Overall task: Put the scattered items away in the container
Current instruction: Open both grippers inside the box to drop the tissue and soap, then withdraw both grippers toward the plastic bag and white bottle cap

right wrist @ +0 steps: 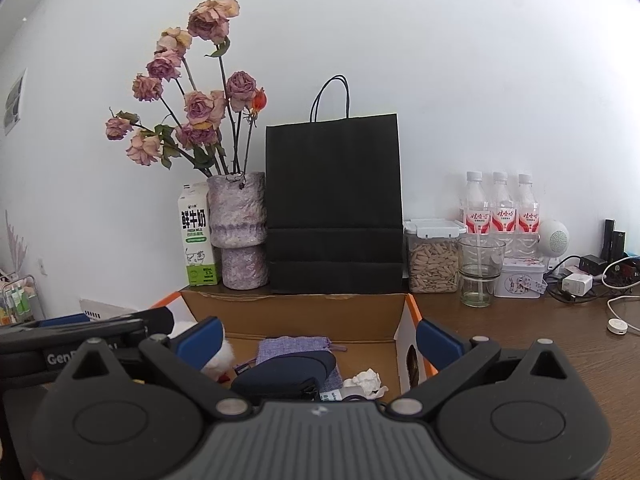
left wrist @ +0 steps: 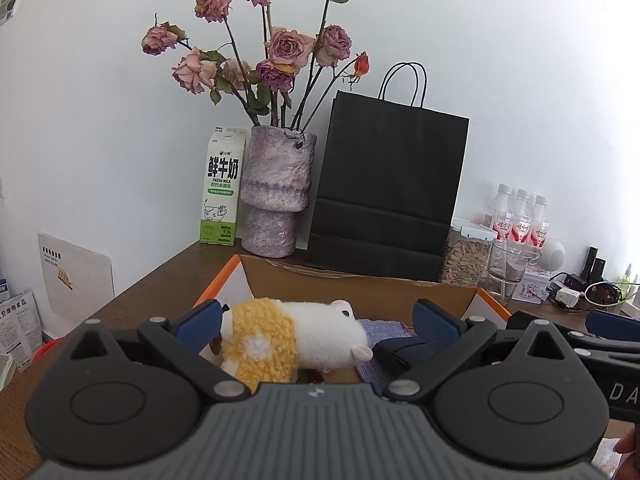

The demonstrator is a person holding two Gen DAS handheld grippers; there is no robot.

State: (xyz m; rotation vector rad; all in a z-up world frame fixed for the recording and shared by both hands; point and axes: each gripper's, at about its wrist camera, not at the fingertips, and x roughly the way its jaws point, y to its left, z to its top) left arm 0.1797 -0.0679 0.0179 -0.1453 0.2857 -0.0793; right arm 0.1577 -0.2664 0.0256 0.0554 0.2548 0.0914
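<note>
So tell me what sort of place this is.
Most likely a home or small office, on a wooden desk pushed against a white wall. A vase of dried roses, a milk carton and tangled chargers and cables along the back suggest an everyday lived-in room, not a lab.

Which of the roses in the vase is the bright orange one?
The small closed bud at the right edge of the bunch, nearest the black paper bag. It is bright orange-red and shut tight; the other roses are bigger, open and faded pink-purple.
</note>
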